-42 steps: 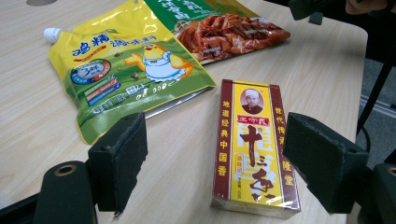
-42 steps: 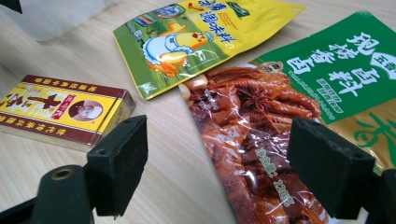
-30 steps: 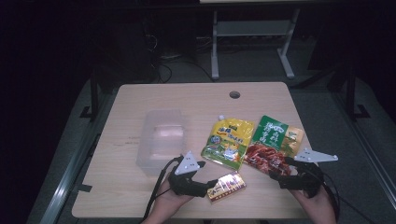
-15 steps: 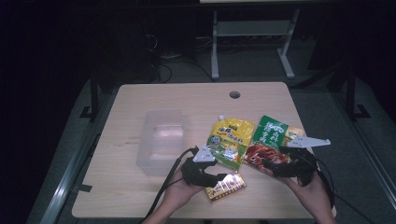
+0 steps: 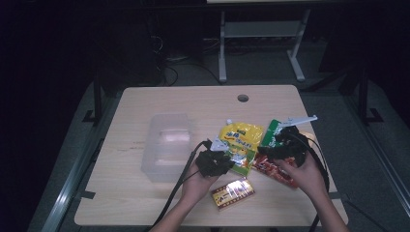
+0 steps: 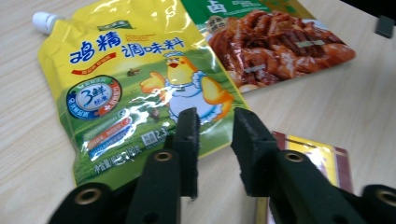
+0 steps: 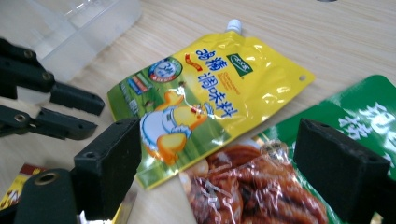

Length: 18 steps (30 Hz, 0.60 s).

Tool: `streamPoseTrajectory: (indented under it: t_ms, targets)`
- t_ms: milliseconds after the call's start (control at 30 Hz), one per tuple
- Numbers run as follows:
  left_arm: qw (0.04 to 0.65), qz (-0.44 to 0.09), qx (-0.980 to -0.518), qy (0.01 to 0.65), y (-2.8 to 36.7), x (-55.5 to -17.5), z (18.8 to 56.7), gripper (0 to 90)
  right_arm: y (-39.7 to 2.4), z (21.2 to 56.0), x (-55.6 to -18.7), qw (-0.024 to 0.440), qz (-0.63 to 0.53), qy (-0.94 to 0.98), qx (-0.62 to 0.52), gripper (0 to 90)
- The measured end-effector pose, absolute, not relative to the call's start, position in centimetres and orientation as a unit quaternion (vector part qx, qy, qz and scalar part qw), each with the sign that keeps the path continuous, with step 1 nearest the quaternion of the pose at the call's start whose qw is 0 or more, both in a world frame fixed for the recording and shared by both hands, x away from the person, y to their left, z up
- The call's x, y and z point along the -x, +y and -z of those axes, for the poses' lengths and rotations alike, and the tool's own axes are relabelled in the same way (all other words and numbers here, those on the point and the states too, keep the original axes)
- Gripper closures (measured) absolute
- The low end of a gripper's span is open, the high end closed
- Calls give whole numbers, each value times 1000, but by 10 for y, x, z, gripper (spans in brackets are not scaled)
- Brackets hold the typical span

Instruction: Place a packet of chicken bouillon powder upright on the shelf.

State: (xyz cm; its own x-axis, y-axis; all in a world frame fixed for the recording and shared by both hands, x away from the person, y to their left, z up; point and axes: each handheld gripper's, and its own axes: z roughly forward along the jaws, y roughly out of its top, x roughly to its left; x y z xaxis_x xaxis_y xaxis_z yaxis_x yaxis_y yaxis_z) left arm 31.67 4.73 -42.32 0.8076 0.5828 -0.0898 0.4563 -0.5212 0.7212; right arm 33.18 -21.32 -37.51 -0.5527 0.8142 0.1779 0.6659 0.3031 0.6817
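Two arms reach in from the bottom. The left hand (image 5: 196, 181) holds the left gripper (image 6: 214, 135), its jaws a little apart. The right hand (image 5: 305, 175) holds the right gripper (image 7: 224, 161), jaws wide apart.

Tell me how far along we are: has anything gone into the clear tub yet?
Nothing looks done: the clear tub looks empty. Yellow pouch, red meat packet, green packet and small gold packet all lie on the table. In hand: left tool open over the yellow pouch's edge, right tool open above the red packet, neither gripping. All four are left, if they're meant for the tub.
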Motion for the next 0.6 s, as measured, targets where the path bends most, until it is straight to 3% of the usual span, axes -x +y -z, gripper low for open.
streamPoseTrajectory:
  t_ms: [167,600]
  targets:
    - [386,-95,-865,307,42,-319,425,827,-205,375,-354,84,-354,799,-478,167]
    - [339,-98,-878,324,25,-331,440,853,-190,398,-402,69,-305,800,-512,198]
